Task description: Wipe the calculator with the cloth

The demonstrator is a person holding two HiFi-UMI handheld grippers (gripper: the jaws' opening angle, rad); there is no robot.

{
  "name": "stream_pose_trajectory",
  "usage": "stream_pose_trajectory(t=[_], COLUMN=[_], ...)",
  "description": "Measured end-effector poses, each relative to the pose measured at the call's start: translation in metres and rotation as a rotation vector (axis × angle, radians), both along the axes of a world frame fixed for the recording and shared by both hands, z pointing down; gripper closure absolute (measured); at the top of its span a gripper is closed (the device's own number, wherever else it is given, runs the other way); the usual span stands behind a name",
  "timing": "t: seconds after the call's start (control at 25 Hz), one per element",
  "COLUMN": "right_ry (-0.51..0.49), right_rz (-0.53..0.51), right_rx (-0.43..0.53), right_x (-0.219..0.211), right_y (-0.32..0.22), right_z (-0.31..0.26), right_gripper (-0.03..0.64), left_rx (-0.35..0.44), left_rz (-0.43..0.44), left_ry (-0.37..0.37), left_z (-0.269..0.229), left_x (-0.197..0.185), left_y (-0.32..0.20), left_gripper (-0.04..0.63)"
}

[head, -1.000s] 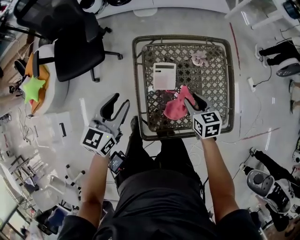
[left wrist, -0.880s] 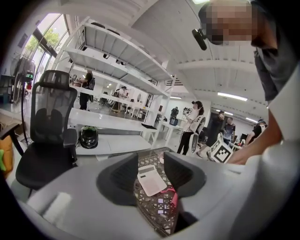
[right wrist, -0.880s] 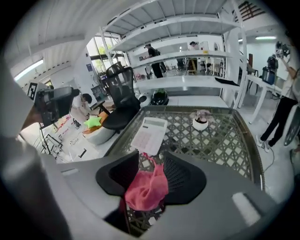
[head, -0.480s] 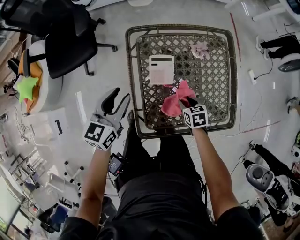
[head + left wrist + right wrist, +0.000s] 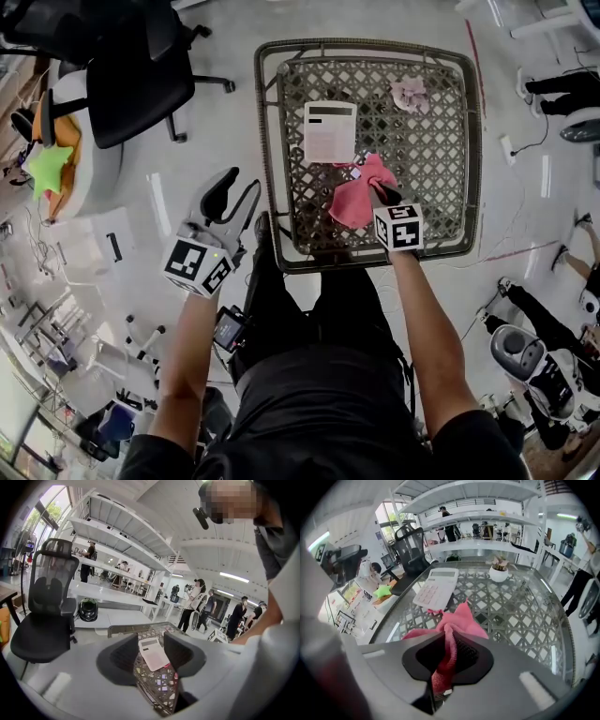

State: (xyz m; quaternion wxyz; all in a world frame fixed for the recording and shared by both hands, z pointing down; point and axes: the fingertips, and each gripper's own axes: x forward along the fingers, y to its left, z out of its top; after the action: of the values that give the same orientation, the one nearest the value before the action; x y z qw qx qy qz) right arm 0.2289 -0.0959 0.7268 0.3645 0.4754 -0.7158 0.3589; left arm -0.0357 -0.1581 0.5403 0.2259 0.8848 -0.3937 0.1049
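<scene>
Bright even light, fisheye edges, slightly soft

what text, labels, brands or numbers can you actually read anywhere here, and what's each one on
None: no text is legible in any view.
On the calculator: key legends and display are too small and blurred to read.
On the left marker cube and right marker cube: black-and-white square codes only, no words.
On the paper sheets on the floor: dark marks, too small to read.

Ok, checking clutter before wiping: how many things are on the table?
3: central calculator, pink cloth beside it in the right gripper, small potted plant far right. None seems hidden.
</scene>
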Motion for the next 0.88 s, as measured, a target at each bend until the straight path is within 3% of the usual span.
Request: stream_pose_trajectory(t=[0.36,0.64,0.88], right_ry=[-0.069,-0.104,-0.125], right_rz=[0.019,0.057,0.043], right_rx=[0.24,0.305,0.299], right_x=[-0.039,-0.074,-0.107], right_y=[-0.1,-0.161,-0.182], right_z=[-0.066,-0.053,-0.036], right_gripper=[0.582,0.581,0.581], left_rx=[-0.004,-0.025,-0.039], left_rz=[-0.038,-0.065,-0.07], left_ry=[0.003,0.009,0.004], left_z=[0.001,0.013,0.021], left_x=[-0.029,-0.048,-0.059], left_y=[-0.002,0.002,0.006], left_gripper=[0.405,0.405,0.405])
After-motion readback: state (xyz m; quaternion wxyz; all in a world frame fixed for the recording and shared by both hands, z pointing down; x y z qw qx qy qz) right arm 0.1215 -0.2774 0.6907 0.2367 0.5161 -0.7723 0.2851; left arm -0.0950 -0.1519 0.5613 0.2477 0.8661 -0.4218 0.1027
